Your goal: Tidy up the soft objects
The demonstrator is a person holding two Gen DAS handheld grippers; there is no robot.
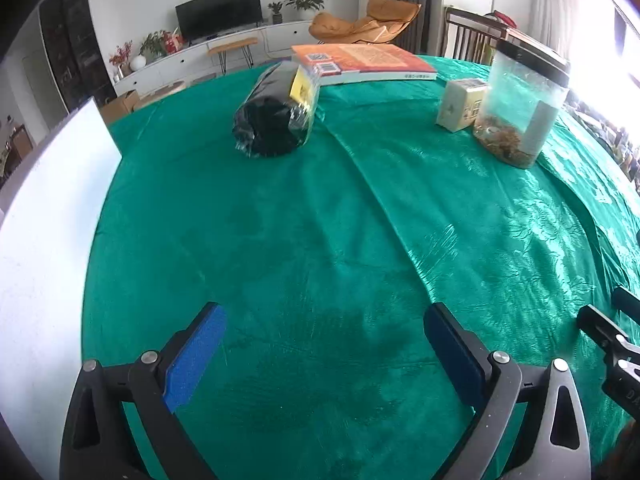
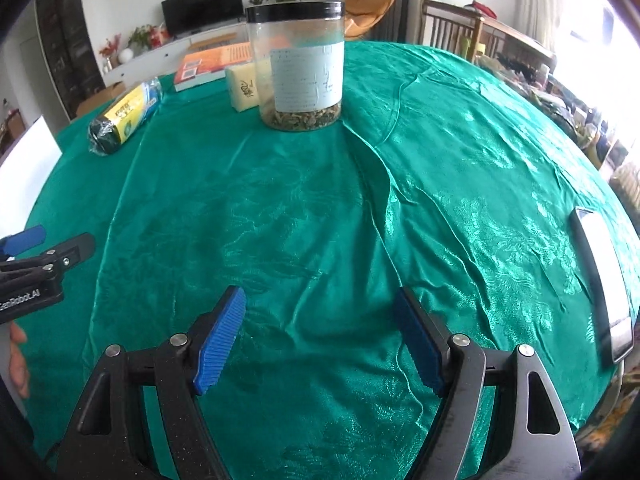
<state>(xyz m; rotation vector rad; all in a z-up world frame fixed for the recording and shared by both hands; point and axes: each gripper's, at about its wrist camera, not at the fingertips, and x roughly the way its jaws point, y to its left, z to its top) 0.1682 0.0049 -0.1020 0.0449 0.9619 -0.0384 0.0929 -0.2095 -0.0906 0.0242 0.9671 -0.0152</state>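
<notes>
A black roll of bags in clear wrap with a yellow label (image 1: 276, 114) lies on the green tablecloth (image 1: 320, 240), far ahead of my left gripper (image 1: 326, 316). It also shows in the right wrist view (image 2: 124, 120) at the far left. My left gripper is open and empty above the cloth. My right gripper (image 2: 322, 300) is open and empty, with bare cloth (image 2: 320, 208) between its blue pads. The left gripper's tip (image 2: 52, 252) shows at the left edge of the right wrist view.
An orange book (image 1: 360, 62), a small cream box (image 1: 460, 106) and a clear jar with a black lid (image 1: 520, 108) stand at the back of the table. A white board (image 1: 44, 240) is at the left. A phone (image 2: 604, 280) lies at the right edge.
</notes>
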